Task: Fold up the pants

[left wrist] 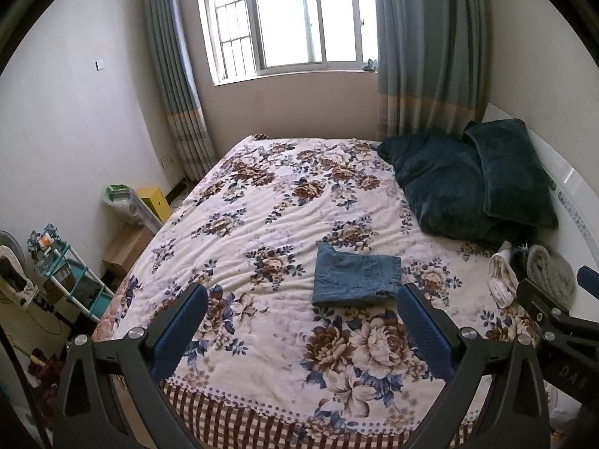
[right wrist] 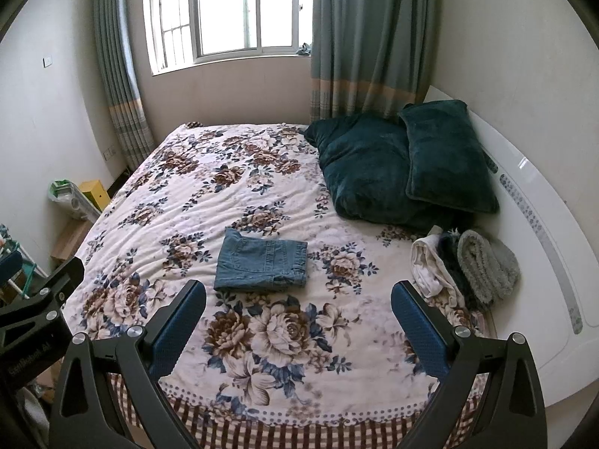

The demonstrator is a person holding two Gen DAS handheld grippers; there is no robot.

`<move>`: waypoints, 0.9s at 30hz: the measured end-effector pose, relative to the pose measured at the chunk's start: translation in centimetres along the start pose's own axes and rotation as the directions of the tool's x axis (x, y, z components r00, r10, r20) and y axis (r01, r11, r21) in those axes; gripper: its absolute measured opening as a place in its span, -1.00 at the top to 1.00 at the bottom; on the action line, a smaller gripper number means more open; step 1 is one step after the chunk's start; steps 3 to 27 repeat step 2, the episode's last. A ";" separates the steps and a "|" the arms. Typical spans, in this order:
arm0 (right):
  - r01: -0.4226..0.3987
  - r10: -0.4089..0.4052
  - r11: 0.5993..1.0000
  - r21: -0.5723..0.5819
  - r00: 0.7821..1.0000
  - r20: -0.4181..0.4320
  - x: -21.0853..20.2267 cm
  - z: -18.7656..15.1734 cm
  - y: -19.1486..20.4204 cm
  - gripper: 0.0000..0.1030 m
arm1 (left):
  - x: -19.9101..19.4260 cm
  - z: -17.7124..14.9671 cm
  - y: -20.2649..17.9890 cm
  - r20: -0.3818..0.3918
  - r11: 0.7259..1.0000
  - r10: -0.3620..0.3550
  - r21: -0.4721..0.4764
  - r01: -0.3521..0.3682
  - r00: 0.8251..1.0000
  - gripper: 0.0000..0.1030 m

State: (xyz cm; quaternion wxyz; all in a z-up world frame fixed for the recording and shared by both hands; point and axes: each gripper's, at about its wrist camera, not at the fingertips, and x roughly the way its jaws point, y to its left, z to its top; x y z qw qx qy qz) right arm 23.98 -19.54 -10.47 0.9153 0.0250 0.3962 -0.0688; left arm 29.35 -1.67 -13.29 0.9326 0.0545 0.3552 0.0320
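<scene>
Floral bedspread holds the pants folded square at mid-frame; left gripper and right gripper hover wide open, empty, likely finished.

A bed with a floral cover fills the middle of the frame. At the top, a bright window lets in daylight between grey-blue curtains. Plain pale walls close both sides. Dark teal pillows lean on a white headboard at right. At lower left stands a teal shelf rack, with a yellow box beyond it.
</scene>
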 end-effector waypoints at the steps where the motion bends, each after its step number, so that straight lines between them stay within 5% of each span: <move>1: 0.003 -0.003 1.000 -0.001 1.000 0.002 0.0 0.0 0.0 -0.96 | 0.0 0.0 0.0 0.000 1.000 -0.003 -0.002 0.003 1.000 -1.00; 27: 0.001 -0.001 1.000 -0.001 1.000 0.002 0.0 0.0 0.0 -0.96 | 0.0 0.2 -0.2 -0.002 1.000 -0.004 -0.003 0.004 1.000 -1.00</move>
